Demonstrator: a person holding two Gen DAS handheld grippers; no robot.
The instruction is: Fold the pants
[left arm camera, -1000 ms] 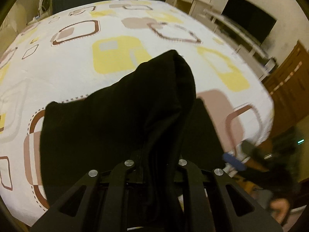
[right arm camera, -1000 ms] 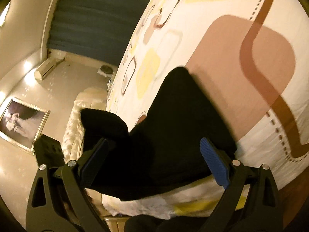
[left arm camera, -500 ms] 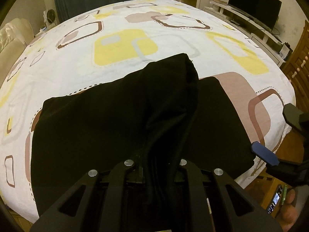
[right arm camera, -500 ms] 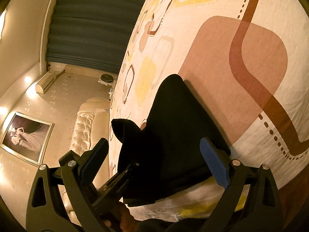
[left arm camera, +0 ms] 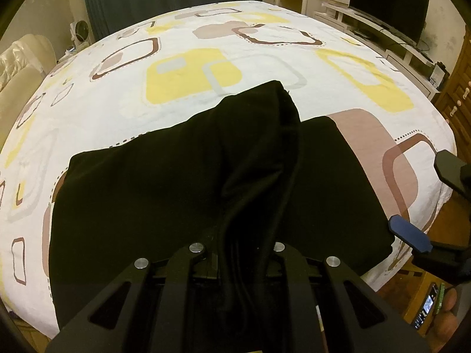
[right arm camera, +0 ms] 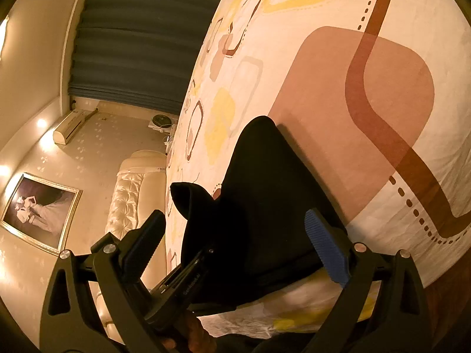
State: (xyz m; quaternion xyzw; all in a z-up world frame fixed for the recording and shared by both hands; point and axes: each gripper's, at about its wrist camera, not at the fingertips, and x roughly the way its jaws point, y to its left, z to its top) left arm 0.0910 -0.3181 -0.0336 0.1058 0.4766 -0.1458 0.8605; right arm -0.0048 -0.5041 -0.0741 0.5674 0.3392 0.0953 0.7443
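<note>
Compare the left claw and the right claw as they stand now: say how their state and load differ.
The left claw is shut on a bunched fold of the black pants; the right claw stands open with nothing pinched. The left claw lifts cloth off the bedspread; the right claw's blue pads sit apart at the pants' edge near the corner of the bed, touching no cloth that I can see. Both are black two-finger frames aimed at the same pants.

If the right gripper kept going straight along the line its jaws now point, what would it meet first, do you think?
Most likely the black pants lying on the bed: the right gripper is open, and the dark fabric fills the space just ahead between its jaws. The left gripper sits a little to one side; depth is hard to judge.
</note>
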